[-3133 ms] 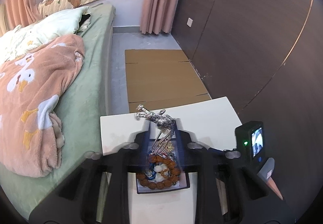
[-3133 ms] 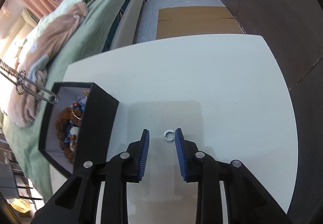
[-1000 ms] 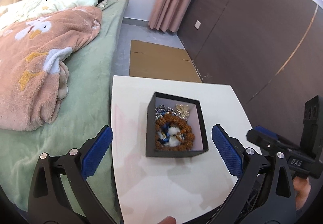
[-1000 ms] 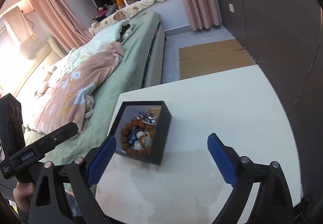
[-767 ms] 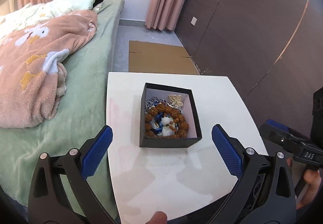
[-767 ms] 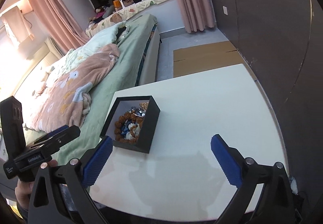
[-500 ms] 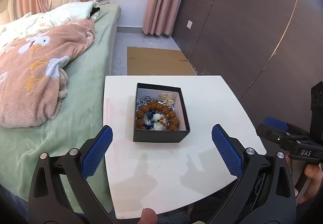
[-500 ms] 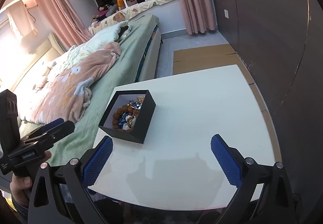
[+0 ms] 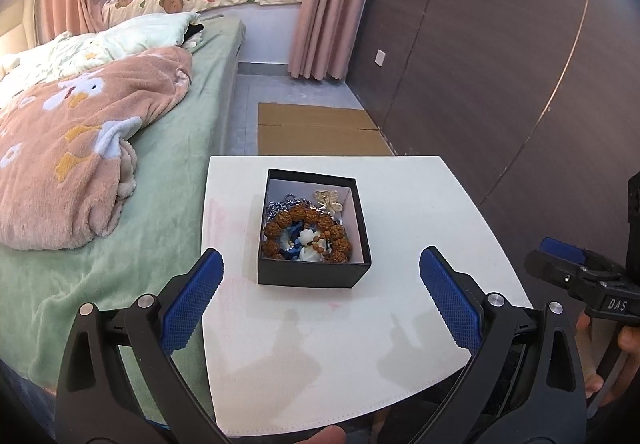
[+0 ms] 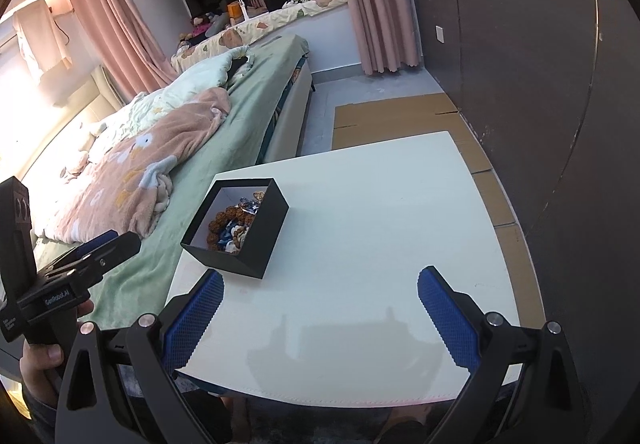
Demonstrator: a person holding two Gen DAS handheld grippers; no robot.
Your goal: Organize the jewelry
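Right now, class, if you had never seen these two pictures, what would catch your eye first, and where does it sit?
The black box stands alone on the white table, toward its bed side, heaped with a brown bead bracelet and other jewelry. Both grippers, left and right, hang wide open at the near edge, blue fingers empty. To the left lies a green bed with a pink blanket.

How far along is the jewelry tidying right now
It looks finished. Done: the bead bracelet, chain and gold piece lie inside the black box. In hand: nothing, the left gripper and right gripper are both open and empty. Left: no loose jewelry visible on the white table.
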